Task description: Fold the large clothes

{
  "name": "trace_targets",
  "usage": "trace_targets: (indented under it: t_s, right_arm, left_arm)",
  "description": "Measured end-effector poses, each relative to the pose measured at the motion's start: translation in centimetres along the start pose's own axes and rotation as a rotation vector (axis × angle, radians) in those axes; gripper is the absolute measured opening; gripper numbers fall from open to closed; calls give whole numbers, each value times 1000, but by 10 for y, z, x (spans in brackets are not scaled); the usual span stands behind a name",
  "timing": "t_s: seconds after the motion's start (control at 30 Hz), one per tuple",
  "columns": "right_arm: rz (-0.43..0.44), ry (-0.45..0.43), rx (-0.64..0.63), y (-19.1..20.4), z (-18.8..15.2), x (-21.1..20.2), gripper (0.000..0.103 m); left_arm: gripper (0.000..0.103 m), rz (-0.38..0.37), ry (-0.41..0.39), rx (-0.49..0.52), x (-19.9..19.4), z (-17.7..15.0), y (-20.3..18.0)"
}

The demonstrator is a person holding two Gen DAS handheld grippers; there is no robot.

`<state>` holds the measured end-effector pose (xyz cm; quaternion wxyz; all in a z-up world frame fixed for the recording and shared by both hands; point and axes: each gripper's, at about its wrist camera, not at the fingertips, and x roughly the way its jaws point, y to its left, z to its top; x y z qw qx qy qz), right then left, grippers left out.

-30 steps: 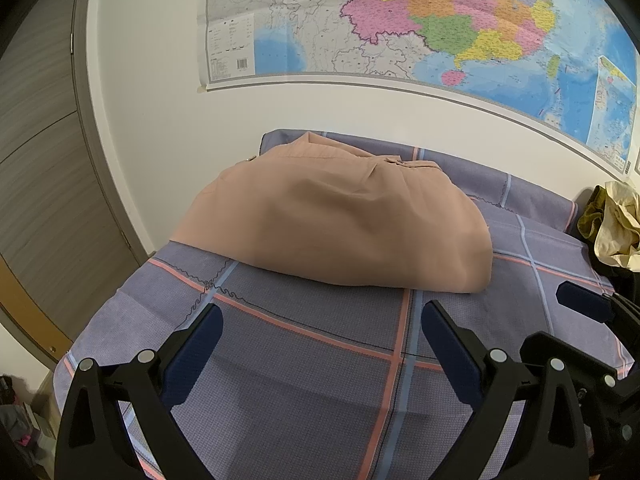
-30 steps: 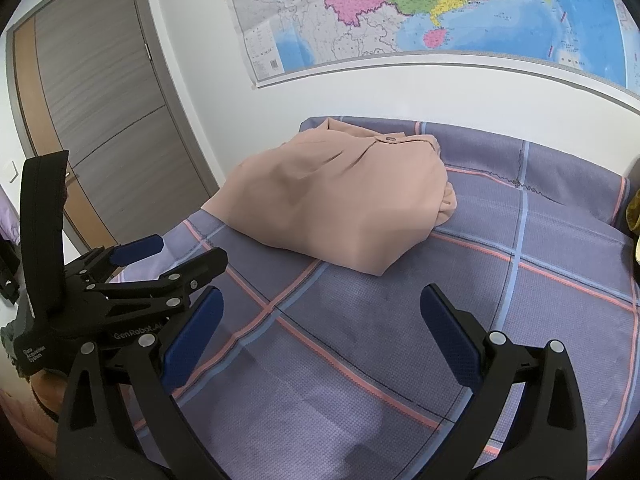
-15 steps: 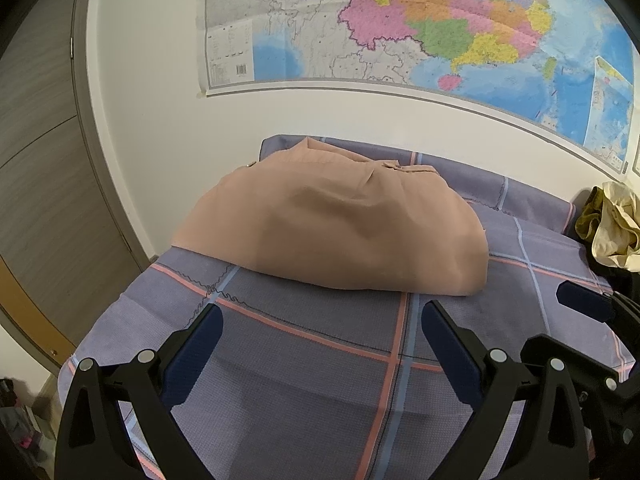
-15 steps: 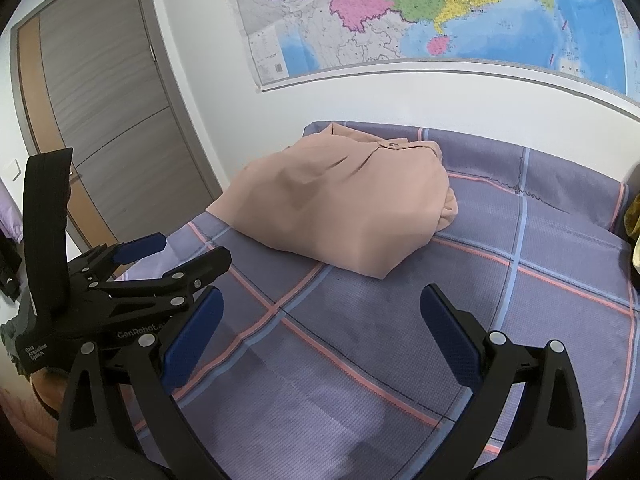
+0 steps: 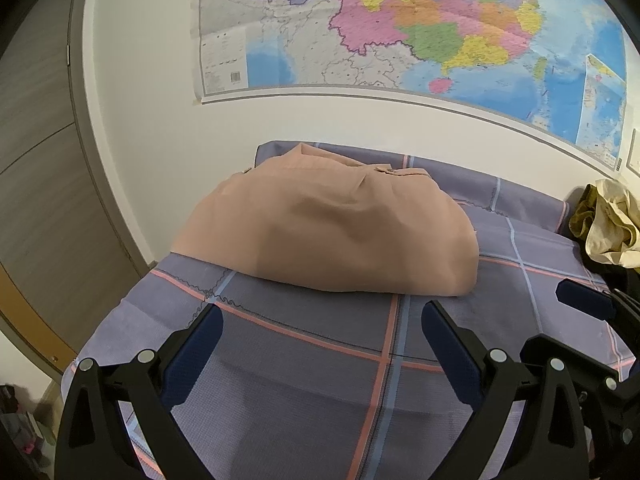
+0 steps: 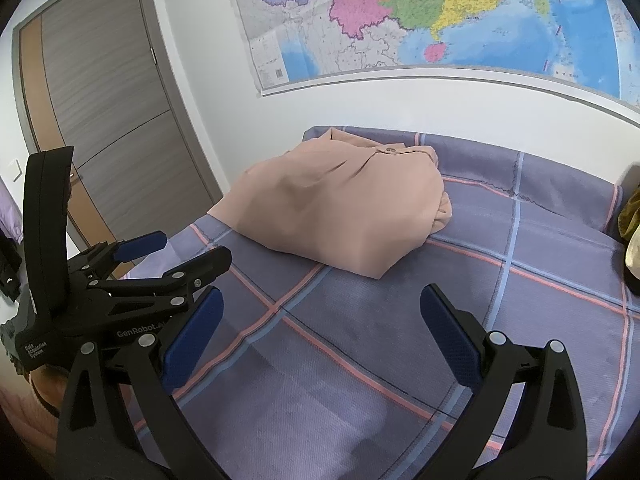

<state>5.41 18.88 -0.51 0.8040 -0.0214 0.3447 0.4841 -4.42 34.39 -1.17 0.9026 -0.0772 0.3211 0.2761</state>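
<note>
Both of your grippers have drawn back a little and tipped upward since a second ago, so the wall map fills more of each view and the peach garment sits lower and slightly farther off. Your left gripper has its jaws spread wide with nothing between them but the checked bedsheet; your right gripper is just as wide apart and equally empty, hovering over the sheet beside the left one. The garment lies in a compact, rounded bundle toward the far side of the bed, close to the wall, its near edge resting flat on the sheet and a button tab visible on top; neither tool touches it. Judging by that, you are between grasps: either this piece is already folded and you are backing off, or you are lining up one more fold. It looks bulky rather than crisp, so I would guess a last tidy-up or a move to the next item. If you go on, bring both grippers down to the near hem, well apart from each other, and pinch only the top layers so the bundle does not unroll. As for containers, no basket or bin shows in either view; a loose heap of yellowish clothes waits at the right edge of the bed, not held in anything that I can make out.
</note>
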Motion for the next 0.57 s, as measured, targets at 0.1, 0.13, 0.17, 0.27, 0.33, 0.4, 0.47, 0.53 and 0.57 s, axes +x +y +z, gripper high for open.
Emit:
trace_targets:
  t_s: [0.1, 0.13, 0.17, 0.27, 0.33, 0.4, 0.47, 0.53, 0.57]
  right_arm:
    - [0, -6, 4, -1, -1, -4, 97]
    - [0, -8, 5, -1, -2, -5, 97]
    - [-2, -11, 6, -1, -2, -6, 97]
    - [-7, -13, 6, -2, -4, -9, 97]
    - [-12, -14, 9, -2, -5, -11, 97]
    - [-17, -15, 16, -4, -7, -14, 97]
    - [-30, -17, 33, -10, -11, -20, 97]
    - [-44, -23, 44, -15, -16, -28, 97]
    - [-53, -27, 53, -19, -19, -34, 97]
  left_arm:
    - [96, -2, -6, 4, -2, 0, -2]
    - [96, -4, -12, 5, -3, 0, -2]
    - [96, -6, -21, 9, -5, 0, -3]
    - [96, 3, -54, 27, -9, -2, -7]
    - [96, 4, -49, 31, -10, -2, -10]
    - [96, -15, -25, 23, -9, -2, -13]
    - [96, -50, -7, 21, -6, -3, -17]
    - [96, -97, 10, 25, -4, -4, -24]
    - [96, -135, 19, 33, -3, -5, -31]
